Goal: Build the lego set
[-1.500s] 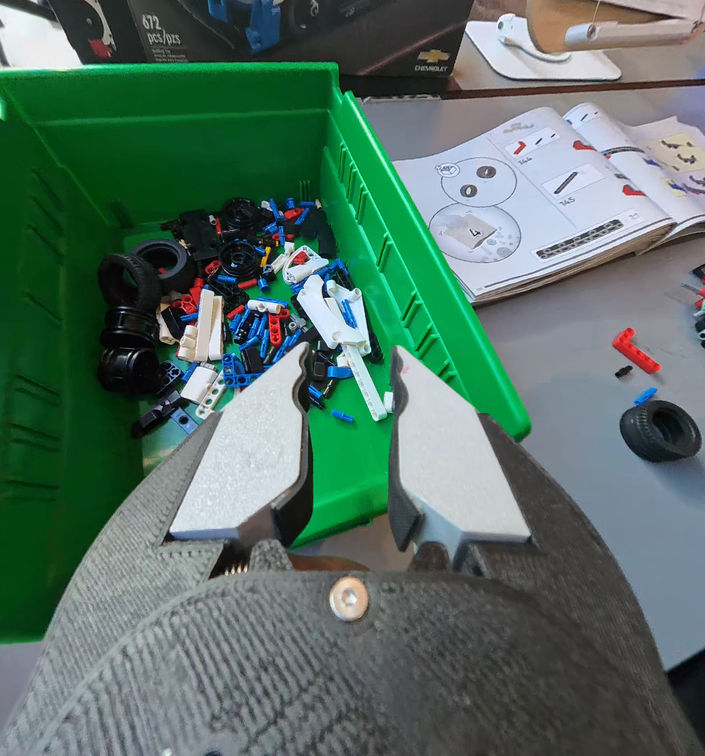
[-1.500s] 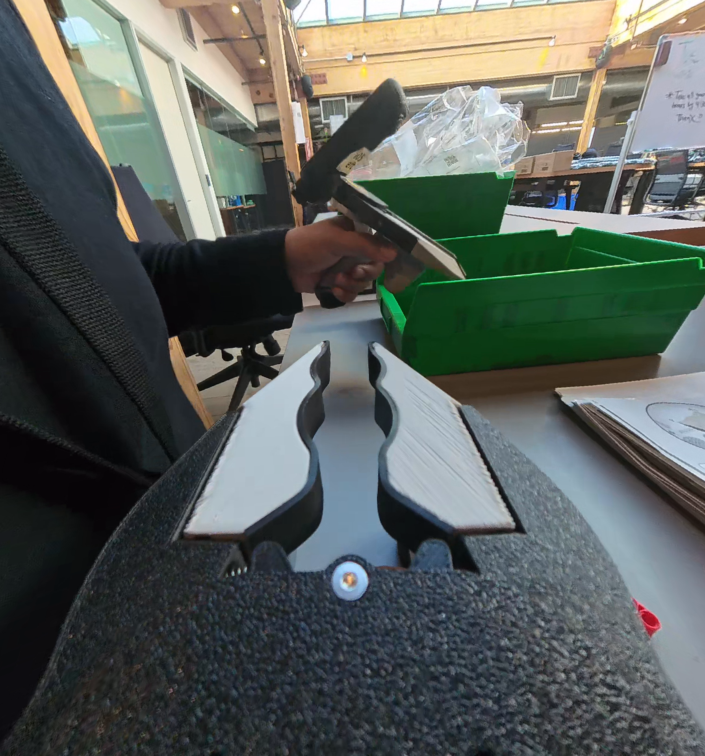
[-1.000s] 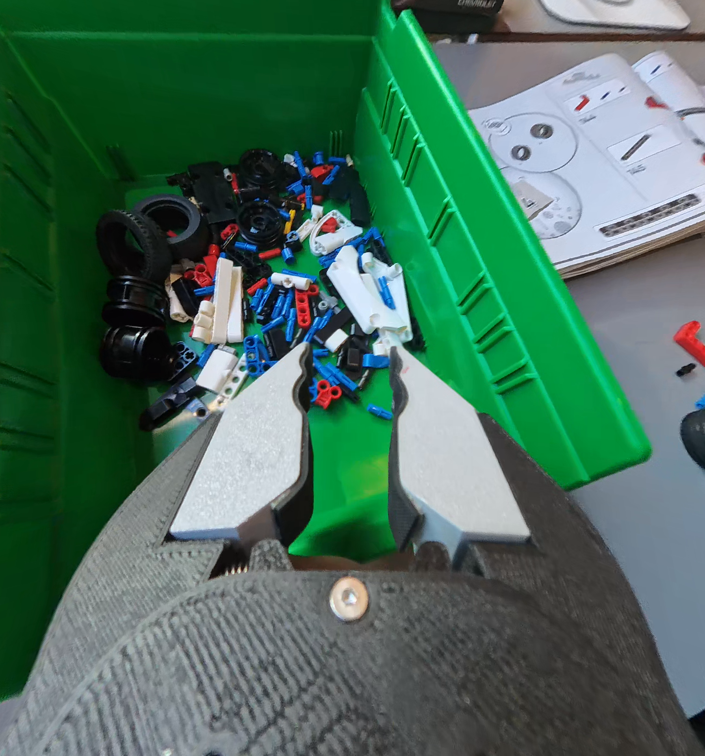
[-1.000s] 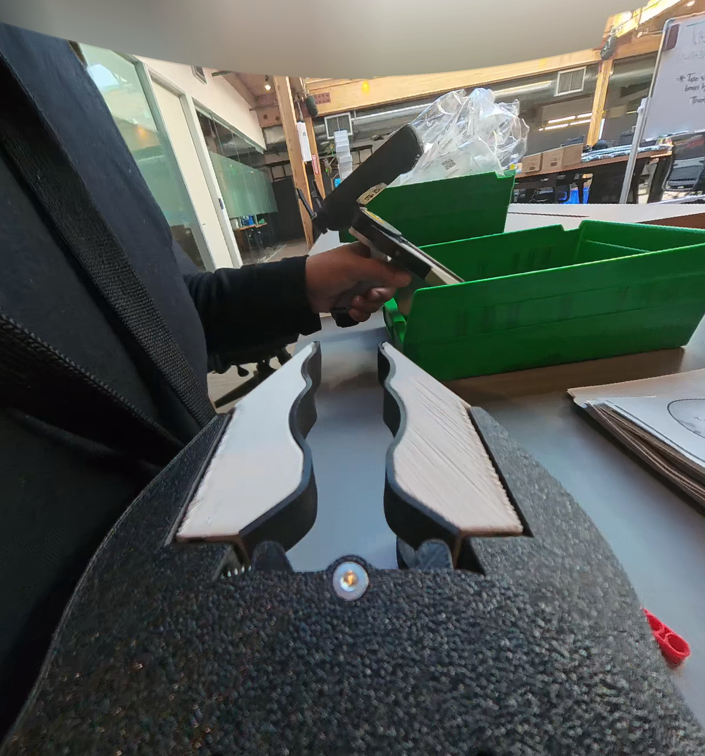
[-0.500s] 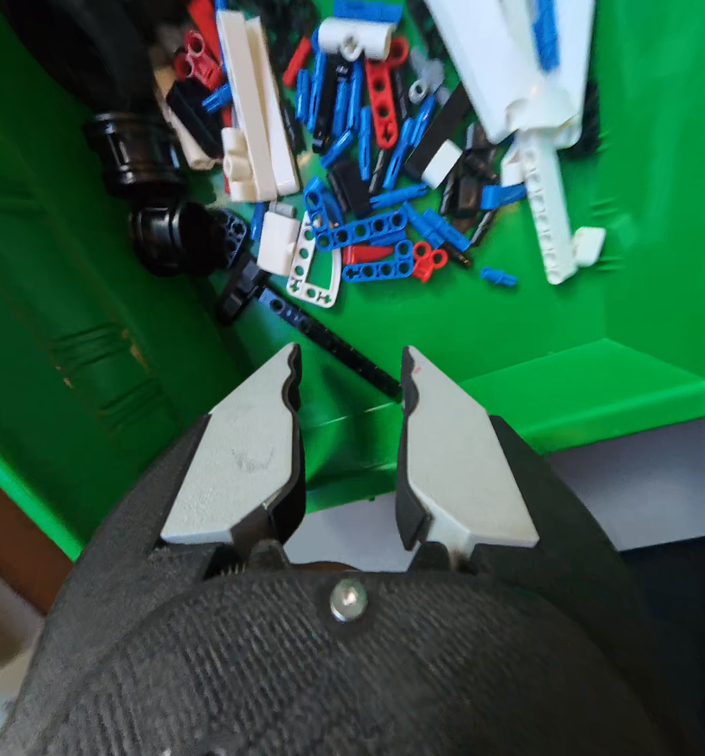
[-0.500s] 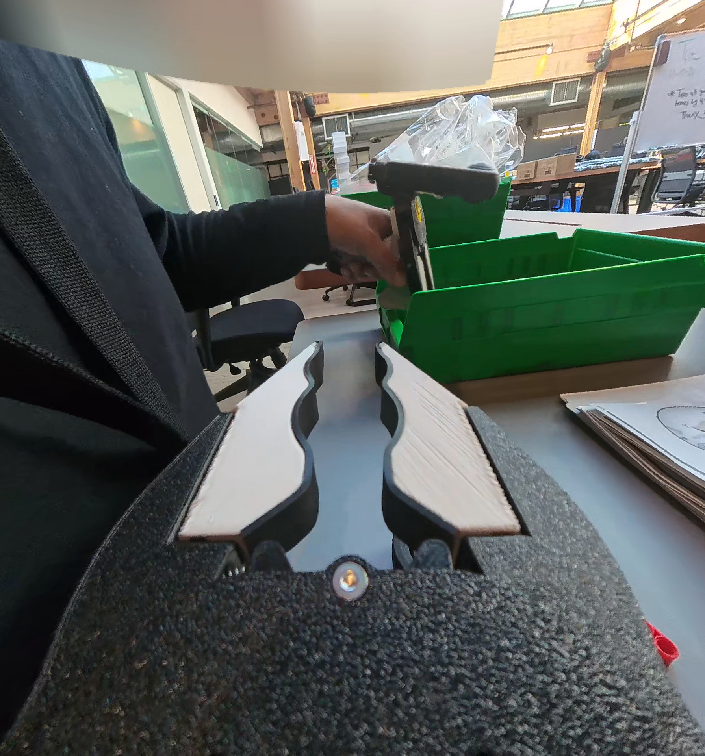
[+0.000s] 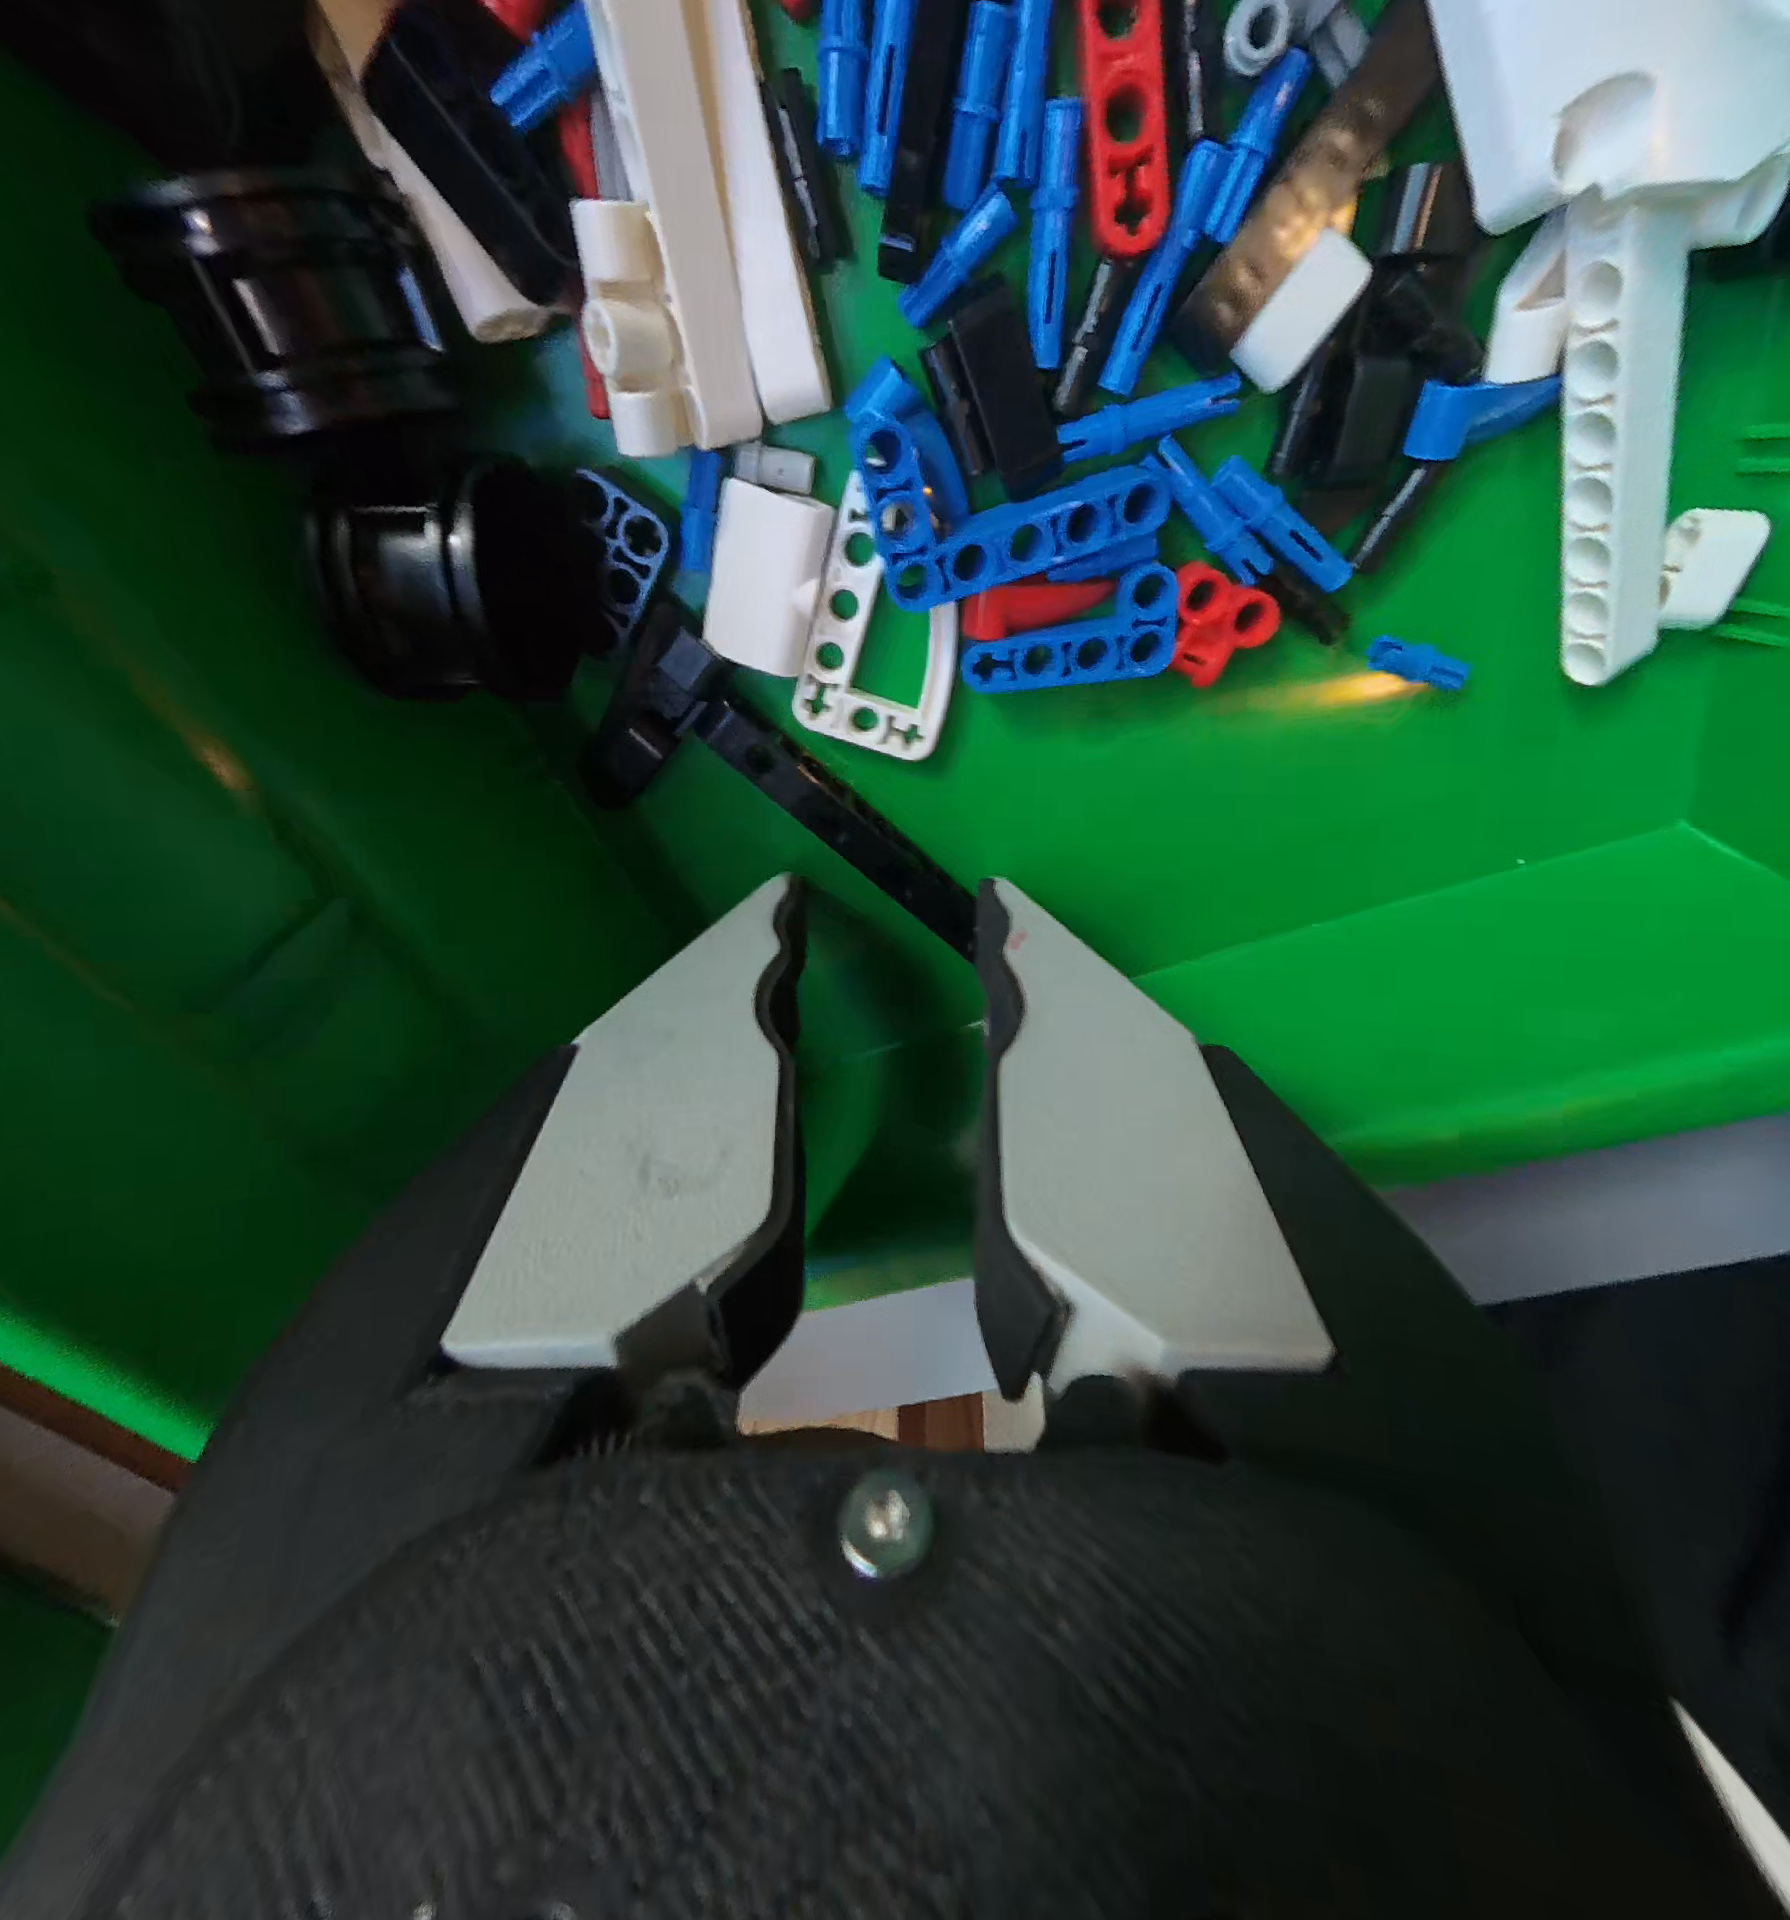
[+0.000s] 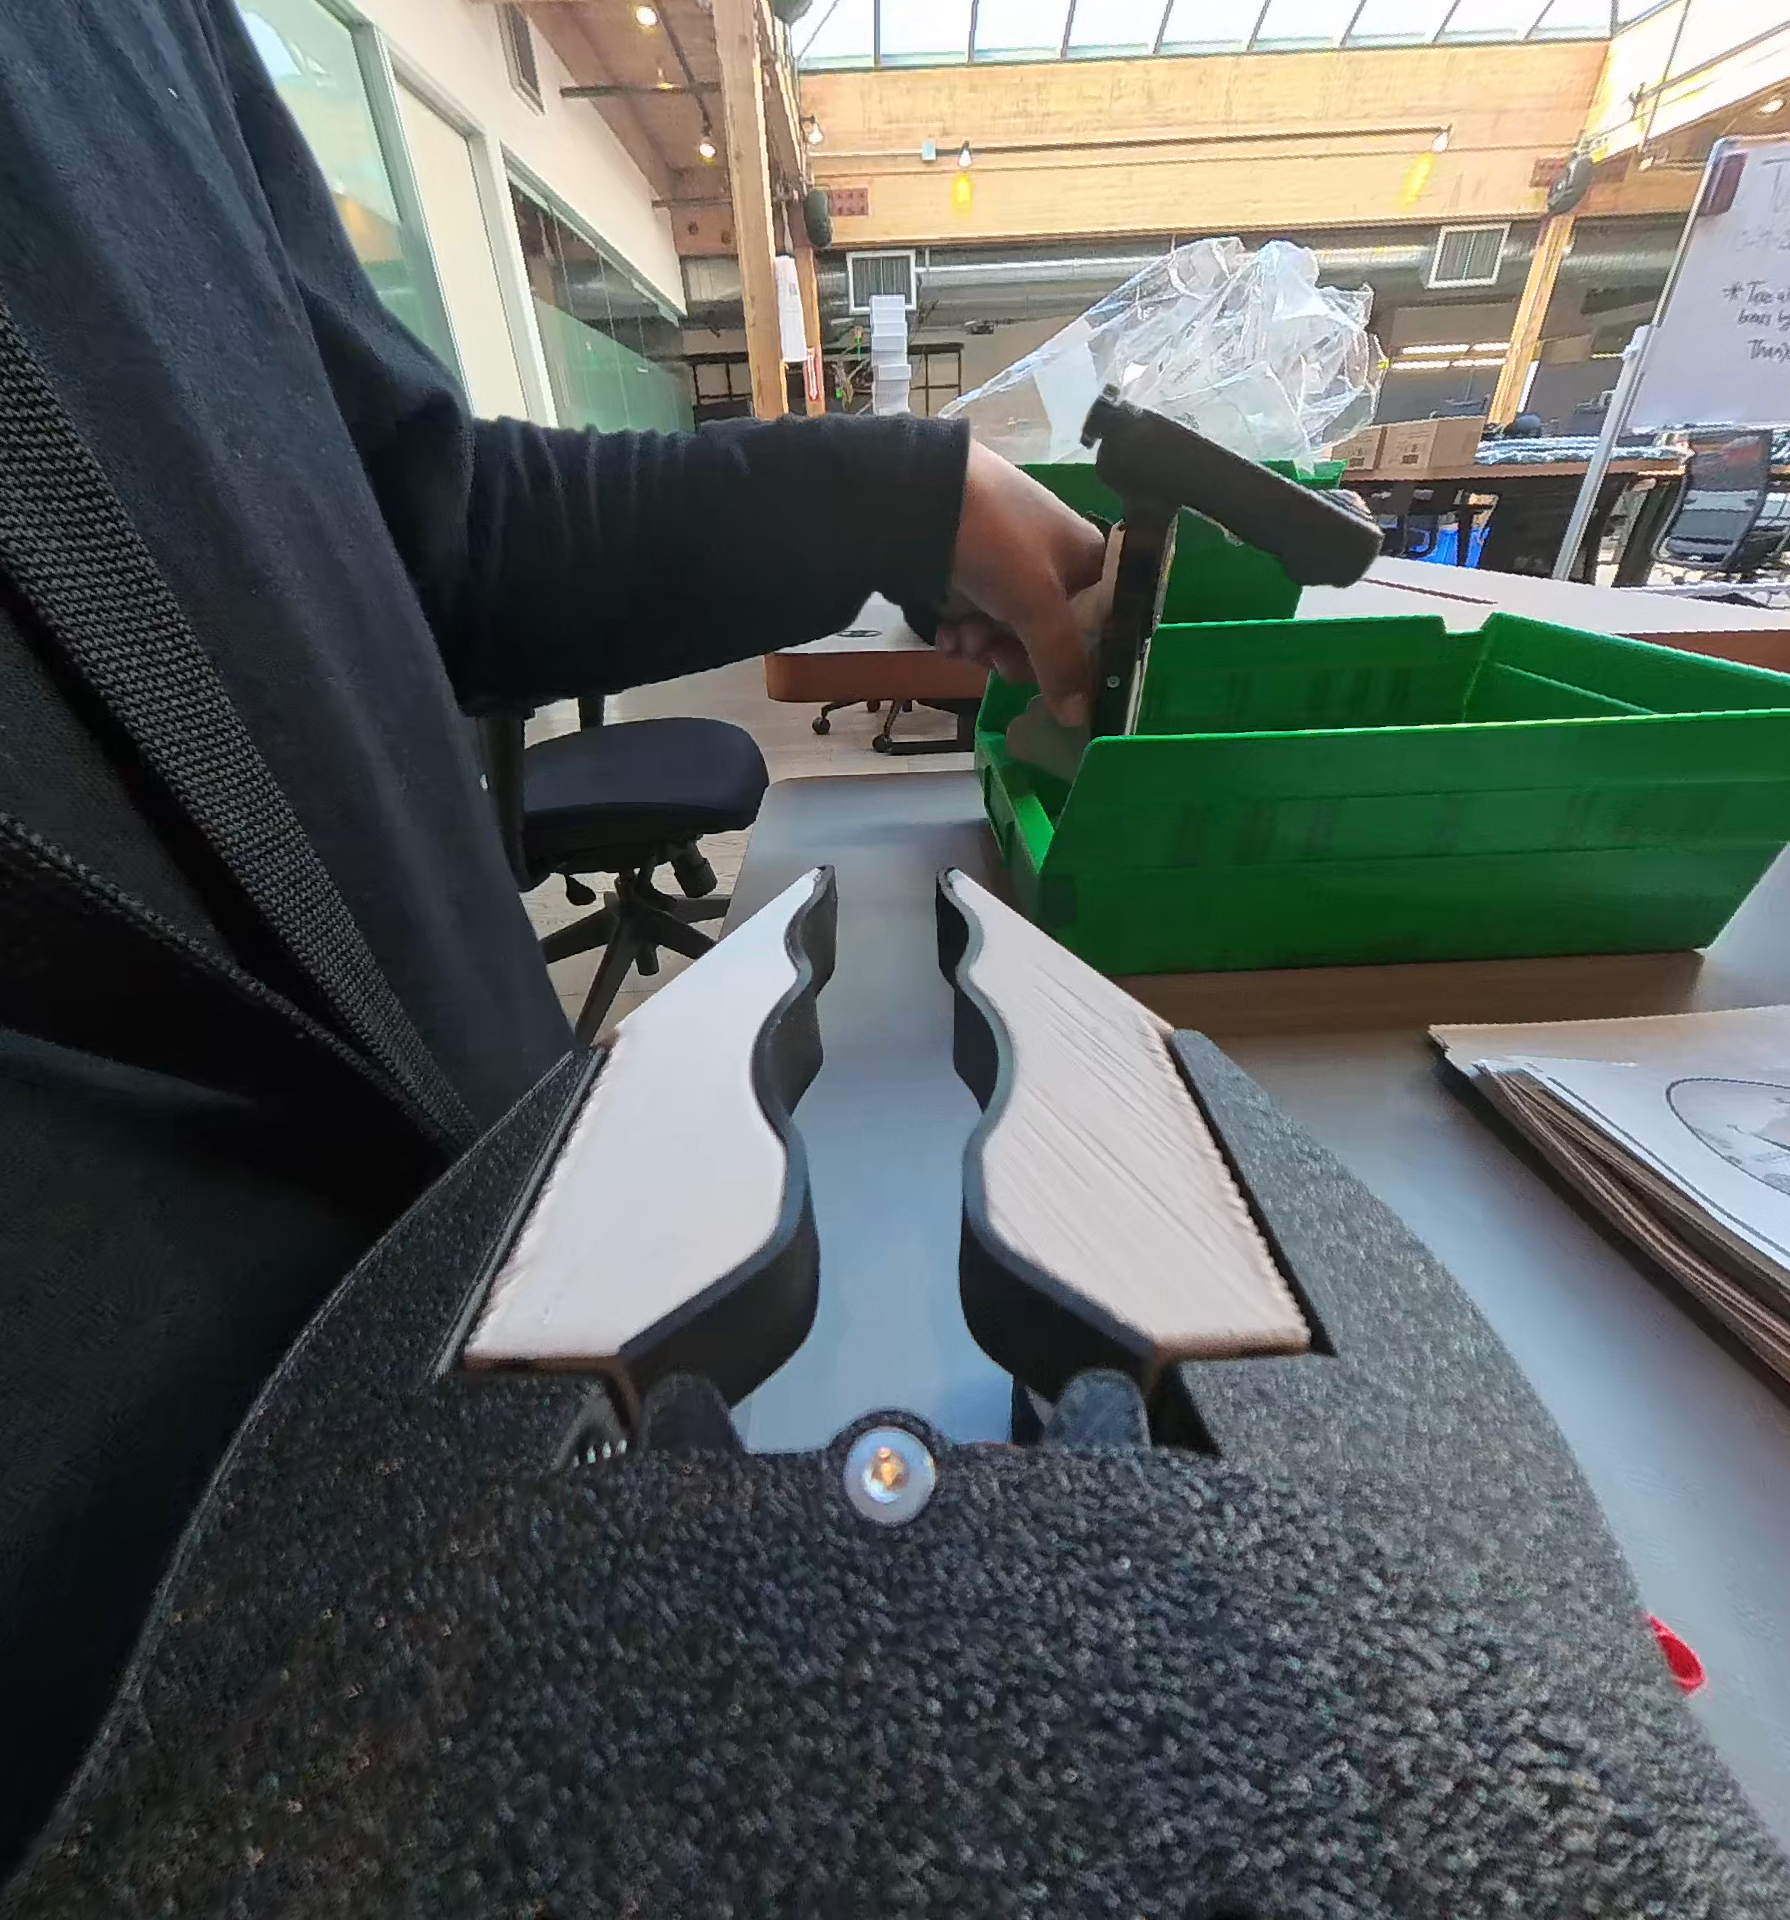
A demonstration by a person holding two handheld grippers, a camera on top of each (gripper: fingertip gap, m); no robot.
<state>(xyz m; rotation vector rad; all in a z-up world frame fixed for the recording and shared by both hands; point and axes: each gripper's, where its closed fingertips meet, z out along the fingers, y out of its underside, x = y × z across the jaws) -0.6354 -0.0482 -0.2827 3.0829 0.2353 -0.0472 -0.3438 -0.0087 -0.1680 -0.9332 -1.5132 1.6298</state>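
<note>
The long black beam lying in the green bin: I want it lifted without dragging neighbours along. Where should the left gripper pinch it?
Pinch the long black beam near its free lower end, from above, across its narrow width. That end lies on bare floor of the green bin; its upper end sits under a black connector beside the white frame. The left gripper is open just there.

Loose lego pieces (image 7: 1026, 540) litter green bin (image 7: 1390, 997).

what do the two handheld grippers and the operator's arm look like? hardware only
Left gripper: black textured printed body, light grey flat fingers with wavy black inner edges, one silver screw at centre. Right gripper: the same build, coarser black shell, pale fingers. No cables visible. Operator wears a long black sleeve.
</note>
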